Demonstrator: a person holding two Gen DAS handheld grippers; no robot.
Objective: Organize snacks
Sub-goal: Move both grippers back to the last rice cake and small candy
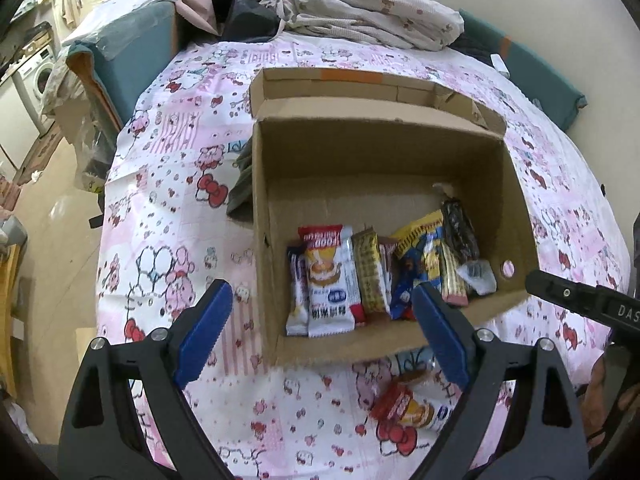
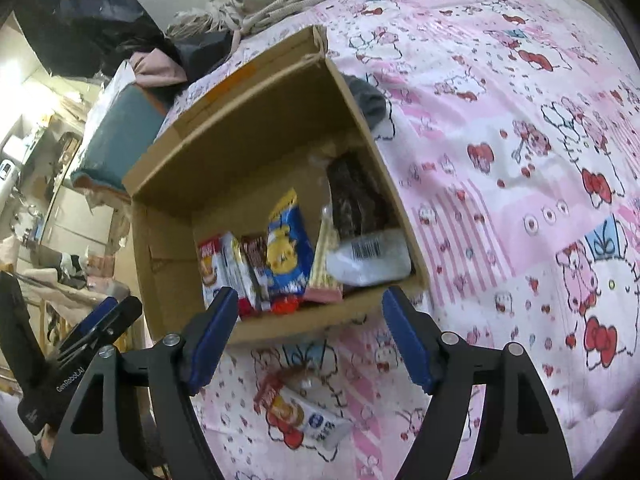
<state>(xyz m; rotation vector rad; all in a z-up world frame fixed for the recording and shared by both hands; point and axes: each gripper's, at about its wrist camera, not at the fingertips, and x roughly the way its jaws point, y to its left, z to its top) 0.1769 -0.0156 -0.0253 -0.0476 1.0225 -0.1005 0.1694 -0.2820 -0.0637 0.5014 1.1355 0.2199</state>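
Pink cartoon-print bedsheet (image 2: 500, 168) carries an open brown cardboard box (image 1: 516, 184) with snack packets lined along its near wall. One white-and-red wrapped snack packet (image 2: 304, 412) lies outside, just before the box. Left gripper (image 1: 322, 332) and right gripper (image 2: 310, 338) both gape wide, holding nothing. A slanted approach could crumple the slippery wrapper or snag the sheet.

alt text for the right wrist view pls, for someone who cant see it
An open cardboard box on a pink cartoon-print cloth holds a row of wrapped snacks. The open, empty right gripper hovers near the box's front edge, above one snack packet lying loose on the cloth.
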